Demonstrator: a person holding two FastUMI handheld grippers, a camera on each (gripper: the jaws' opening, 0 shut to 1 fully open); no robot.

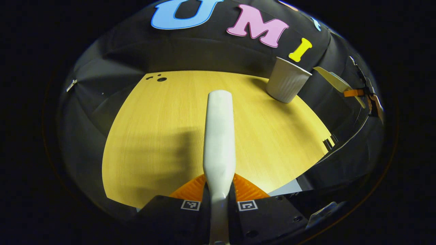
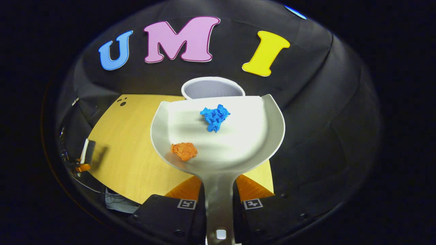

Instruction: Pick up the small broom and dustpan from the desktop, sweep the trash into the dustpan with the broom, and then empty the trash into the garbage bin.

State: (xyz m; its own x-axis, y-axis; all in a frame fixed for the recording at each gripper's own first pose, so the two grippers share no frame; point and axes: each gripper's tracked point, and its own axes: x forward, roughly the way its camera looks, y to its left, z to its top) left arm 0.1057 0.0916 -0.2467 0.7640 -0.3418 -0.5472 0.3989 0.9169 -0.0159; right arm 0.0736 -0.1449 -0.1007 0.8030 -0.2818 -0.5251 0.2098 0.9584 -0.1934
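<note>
Right gripper (image 2: 218, 204) clamps both fingers on the dustpan (image 2: 238, 143) handle, pan held level above the wooden desktop (image 2: 126, 153), its front lip just in front of and slightly over the near rim of the white garbage bin (image 2: 213, 89). Left gripper (image 1: 219, 200) grips the small broom (image 1: 219, 136) by its white handle, fingers pressed on both sides, handle sticking out forward over the desktop (image 1: 153, 136); bristle end can't be seen. Seen from the left gripper, the bin (image 1: 287, 85) stands at the far right part of the desk, near the back wall, and the dustpan (image 1: 335, 83) shows edge-on just right of the bin with the right gripper (image 1: 366, 93) behind it. Contents: a crumpled blue paper ball (image 2: 215, 117) lies in the pan near the front lip, close to the bin; a crumpled orange paper ball (image 2: 184, 150) lies at the back left of the pan, near the handle. Bin interior looks empty from this angle, though the bottom is hidden. Desk surface around the bin shows no loose trash. Step judged: sweeping done, emptying in hand, pan carried up to the bin but not yet tipped. Next move calls for bringing the lip further over the bin mouth, then tilting the pan forward steeply enough that both balls slide out; orange one sits far back so needs more tilt. Risk: light paper may roll off the open side edge and miss the bin.
</note>
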